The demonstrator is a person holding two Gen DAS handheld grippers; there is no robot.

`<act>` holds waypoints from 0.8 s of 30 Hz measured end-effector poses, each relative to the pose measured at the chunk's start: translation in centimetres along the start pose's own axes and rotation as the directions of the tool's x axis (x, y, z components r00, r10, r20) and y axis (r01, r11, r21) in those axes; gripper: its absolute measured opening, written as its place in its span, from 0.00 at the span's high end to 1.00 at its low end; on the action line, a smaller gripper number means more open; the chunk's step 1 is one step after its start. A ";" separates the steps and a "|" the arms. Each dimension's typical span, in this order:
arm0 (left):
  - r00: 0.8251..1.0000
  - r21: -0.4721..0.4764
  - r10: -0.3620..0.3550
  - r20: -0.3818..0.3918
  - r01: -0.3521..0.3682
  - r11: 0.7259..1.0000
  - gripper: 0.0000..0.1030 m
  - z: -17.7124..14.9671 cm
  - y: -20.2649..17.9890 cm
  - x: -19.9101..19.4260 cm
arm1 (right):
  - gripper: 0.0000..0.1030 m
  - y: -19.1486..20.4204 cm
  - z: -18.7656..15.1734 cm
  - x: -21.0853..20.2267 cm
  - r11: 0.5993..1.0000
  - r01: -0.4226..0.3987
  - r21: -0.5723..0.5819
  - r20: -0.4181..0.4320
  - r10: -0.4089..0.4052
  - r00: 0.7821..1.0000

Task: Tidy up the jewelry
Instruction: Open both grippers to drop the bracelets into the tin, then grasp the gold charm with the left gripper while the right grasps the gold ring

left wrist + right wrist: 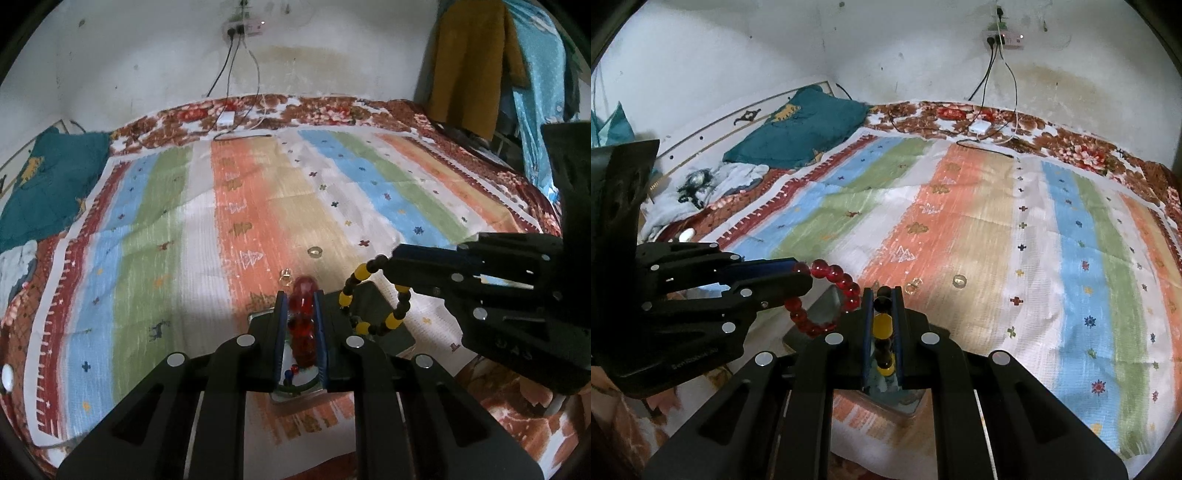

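Note:
My left gripper (301, 297) is shut on a red bead bracelet (303, 317); it also shows in the right wrist view (801, 275), with the bracelet (827, 295) hanging from its tips. My right gripper (883, 295) is shut on a yellow and black bead bracelet (881, 326); in the left wrist view this gripper (388, 266) holds the bracelet (373, 299) as a hanging loop. Both grippers hover above a dark jewelry box (391, 332), partly hidden under them. Two small rings (314, 252) (285, 274) lie on the striped cloth (184, 240) just beyond.
The striped cloth covers a bed against a white wall. A teal pillow (801, 125) and crumpled clothes (701, 184) lie at the left. Chargers and cables (979, 129) lie at the far edge. Clothes (480, 62) hang at the far right.

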State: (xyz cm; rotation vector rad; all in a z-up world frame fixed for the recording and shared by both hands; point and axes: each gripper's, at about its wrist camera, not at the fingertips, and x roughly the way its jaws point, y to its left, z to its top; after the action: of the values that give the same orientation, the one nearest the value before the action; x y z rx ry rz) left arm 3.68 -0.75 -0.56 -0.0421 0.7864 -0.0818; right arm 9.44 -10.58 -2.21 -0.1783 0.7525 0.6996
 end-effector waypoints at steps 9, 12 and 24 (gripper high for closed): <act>0.999 -0.044 0.033 -0.029 -0.034 0.998 0.52 0.2 1.6 0.6 | 0.50 -1.5 0.2 0.2 0.997 0.067 0.050 -0.013 -0.066 0.998; 0.998 -0.041 0.041 -0.037 -0.042 0.998 0.48 0.4 1.8 0.9 | 0.44 -2.2 0.4 0.4 0.994 0.073 0.076 -0.022 -0.071 0.997; 0.987 -0.100 -0.072 -0.147 0.058 0.993 0.39 2.3 3.2 4.4 | 0.35 -4.4 1.2 2.5 0.986 0.083 0.143 -0.088 -0.071 0.994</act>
State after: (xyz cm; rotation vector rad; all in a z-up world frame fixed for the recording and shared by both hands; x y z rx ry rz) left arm 8.61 2.06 -2.30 -0.1540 0.9395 -0.1105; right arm 14.20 -12.17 -3.49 -0.1022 0.8688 0.5632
